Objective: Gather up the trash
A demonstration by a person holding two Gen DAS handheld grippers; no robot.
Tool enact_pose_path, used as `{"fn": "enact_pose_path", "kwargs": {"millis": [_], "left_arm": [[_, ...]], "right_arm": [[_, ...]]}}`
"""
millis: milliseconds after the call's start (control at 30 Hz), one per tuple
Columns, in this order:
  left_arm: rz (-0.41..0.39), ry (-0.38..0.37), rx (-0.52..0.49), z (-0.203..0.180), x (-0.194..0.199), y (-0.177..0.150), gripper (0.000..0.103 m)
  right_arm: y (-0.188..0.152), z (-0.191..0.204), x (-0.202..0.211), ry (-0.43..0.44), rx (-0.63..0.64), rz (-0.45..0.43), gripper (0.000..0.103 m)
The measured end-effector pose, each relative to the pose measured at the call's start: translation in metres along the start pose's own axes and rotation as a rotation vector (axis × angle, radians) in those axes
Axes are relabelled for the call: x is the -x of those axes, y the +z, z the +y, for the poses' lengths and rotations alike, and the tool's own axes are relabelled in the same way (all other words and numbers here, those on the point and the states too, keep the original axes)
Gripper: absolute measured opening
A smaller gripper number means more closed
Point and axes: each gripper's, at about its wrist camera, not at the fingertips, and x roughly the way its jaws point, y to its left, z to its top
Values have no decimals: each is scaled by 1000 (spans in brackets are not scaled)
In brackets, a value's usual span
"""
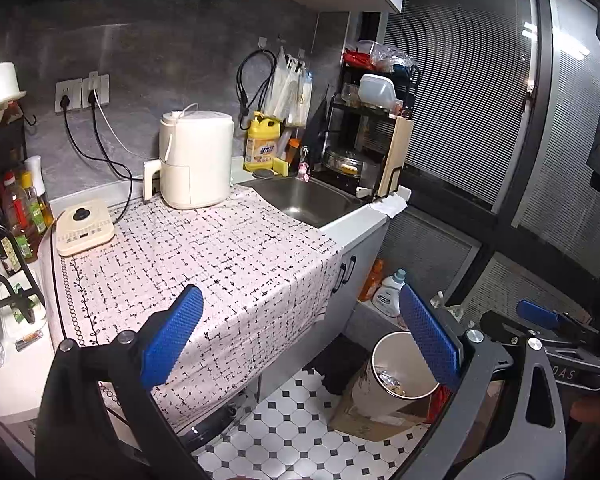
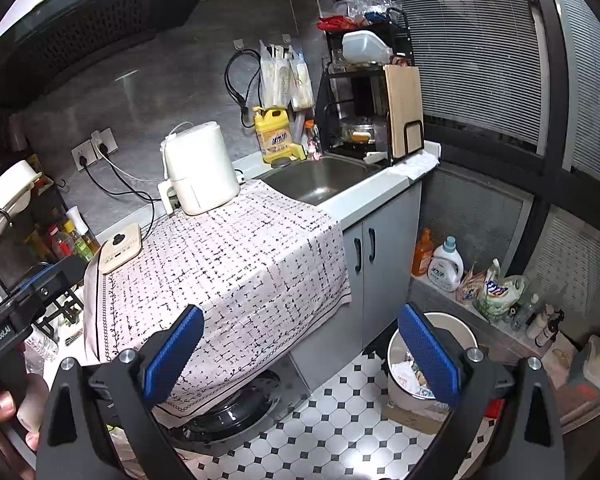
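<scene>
A white trash bin (image 1: 380,392) stands on the tiled floor below the counter's right end, with crumpled scraps inside; the right wrist view shows the same bin (image 2: 452,322) and its litter. My left gripper (image 1: 300,338) is open, empty, held above the counter's front edge, its right pad over the bin's rim. My right gripper (image 2: 300,350) is open too, with nothing between its blue pads (image 2: 176,354). The right gripper's body (image 1: 540,316) shows at the right of the left wrist view. The patterned cloth (image 1: 204,256) on the counter carries no loose trash that I can see.
A white air fryer (image 1: 196,160) and a flat white appliance (image 1: 84,226) sit on the cloth. The steel sink (image 1: 308,200) lies beyond, with a dish rack (image 1: 374,120) and yellow detergent jug (image 1: 262,142). Bottles (image 2: 446,260) line the floor ledge. A hand (image 2: 0,420) holds the left gripper.
</scene>
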Motion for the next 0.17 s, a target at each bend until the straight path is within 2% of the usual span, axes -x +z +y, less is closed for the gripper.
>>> {"fn": "enact_pose_path", "kwargs": {"millis": [167], "left_arm": [[25, -21, 23, 7, -12, -3, 98]], "right_arm": [[-3, 4, -3, -14, 9, 11, 95]]}}
